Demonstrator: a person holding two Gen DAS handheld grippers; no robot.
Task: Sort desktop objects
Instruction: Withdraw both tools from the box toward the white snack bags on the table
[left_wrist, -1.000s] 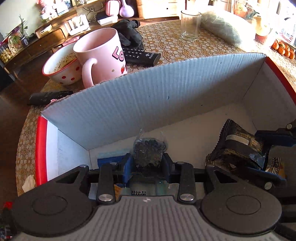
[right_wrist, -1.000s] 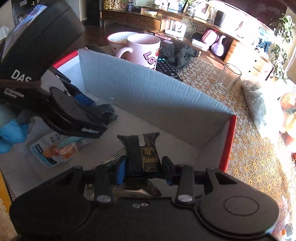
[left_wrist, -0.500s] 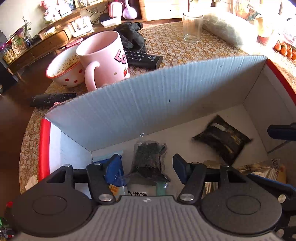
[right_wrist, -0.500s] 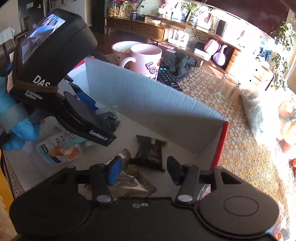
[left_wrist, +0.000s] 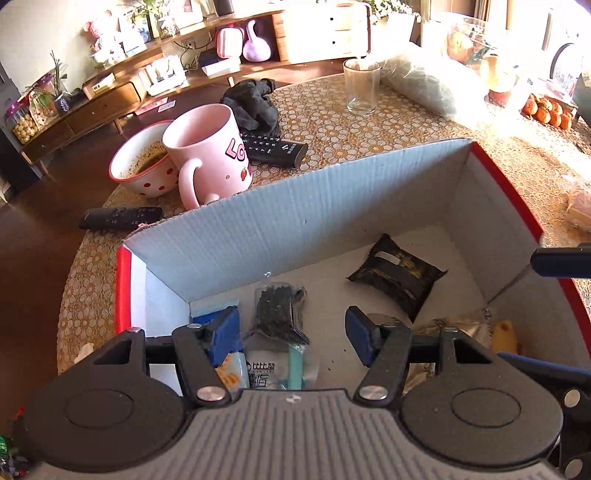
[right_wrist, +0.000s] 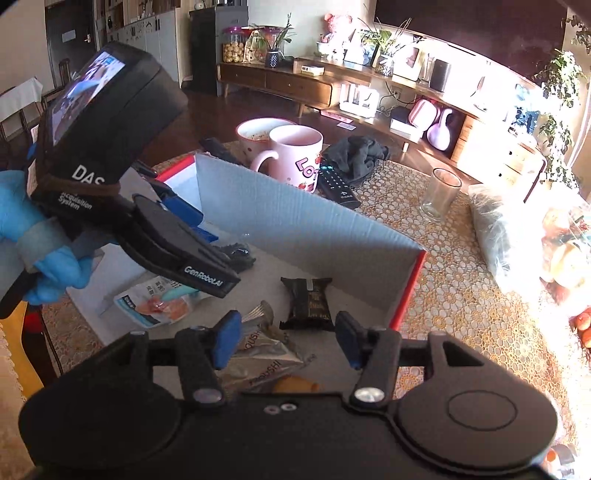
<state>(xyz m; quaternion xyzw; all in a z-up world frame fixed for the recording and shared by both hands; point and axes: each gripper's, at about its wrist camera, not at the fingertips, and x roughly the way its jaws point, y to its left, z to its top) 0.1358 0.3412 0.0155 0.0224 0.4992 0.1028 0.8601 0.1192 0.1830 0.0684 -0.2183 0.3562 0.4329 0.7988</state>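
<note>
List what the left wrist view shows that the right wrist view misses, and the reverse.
Left wrist only: the second remote lying left of the box, and oranges far right.
Right wrist only: the gloved hand holding the left hand-held gripper, plus its screen.
Both: the box, black packet, pink mug, dotted bowl, glass and dark cloth.
</note>
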